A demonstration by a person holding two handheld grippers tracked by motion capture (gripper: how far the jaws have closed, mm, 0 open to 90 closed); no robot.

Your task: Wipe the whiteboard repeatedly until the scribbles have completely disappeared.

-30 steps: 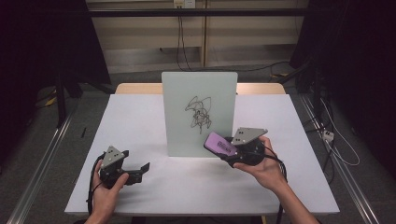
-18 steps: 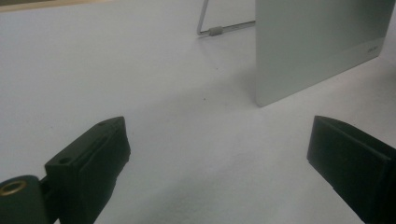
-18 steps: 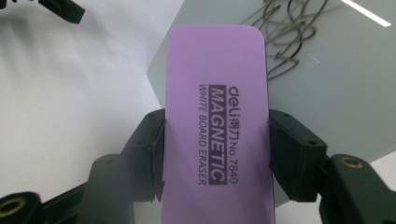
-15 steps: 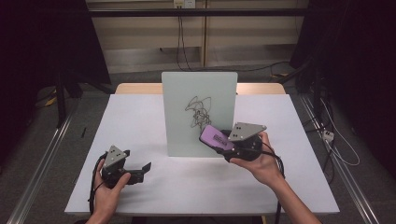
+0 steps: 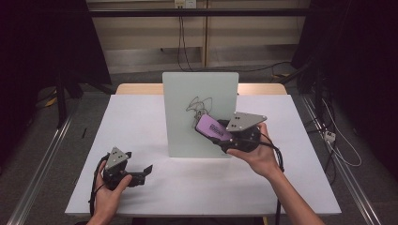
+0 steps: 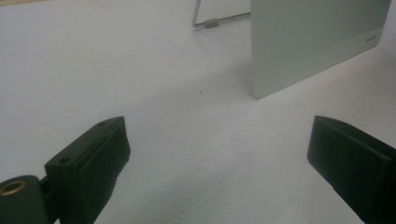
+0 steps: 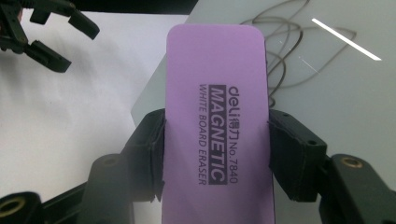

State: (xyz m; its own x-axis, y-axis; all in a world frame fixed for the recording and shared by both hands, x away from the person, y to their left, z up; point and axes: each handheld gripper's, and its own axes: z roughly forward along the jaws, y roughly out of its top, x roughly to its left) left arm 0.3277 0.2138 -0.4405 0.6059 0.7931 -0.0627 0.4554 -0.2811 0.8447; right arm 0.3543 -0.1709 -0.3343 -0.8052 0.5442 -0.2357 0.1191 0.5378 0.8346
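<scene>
A pale whiteboard (image 5: 187, 126) stands upright in the middle of the white table (image 5: 136, 122), with a dark scribble (image 5: 198, 104) on its face. My right gripper (image 5: 221, 137) is shut on a purple magnetic whiteboard eraser (image 5: 212, 126), held against or just in front of the board below the scribble. In the right gripper view the eraser (image 7: 217, 70) sits clamped between both jaws of the gripper (image 7: 217, 140), with the scribble (image 7: 280, 51) just beyond it. My left gripper (image 5: 142, 172) rests low at the table's front left; in its own view the gripper (image 6: 217, 154) is open with nothing between its jaws.
The board leans on a wire stand (image 6: 210, 21) behind it. A wooden edge (image 5: 136, 89) borders the table's far side. Cables (image 5: 338, 150) lie on the floor to the right, and a metal rail (image 5: 42, 164) runs along the left.
My right gripper has lifted the eraser up the face of the board towards the scribble. The left gripper has stayed where it was.
</scene>
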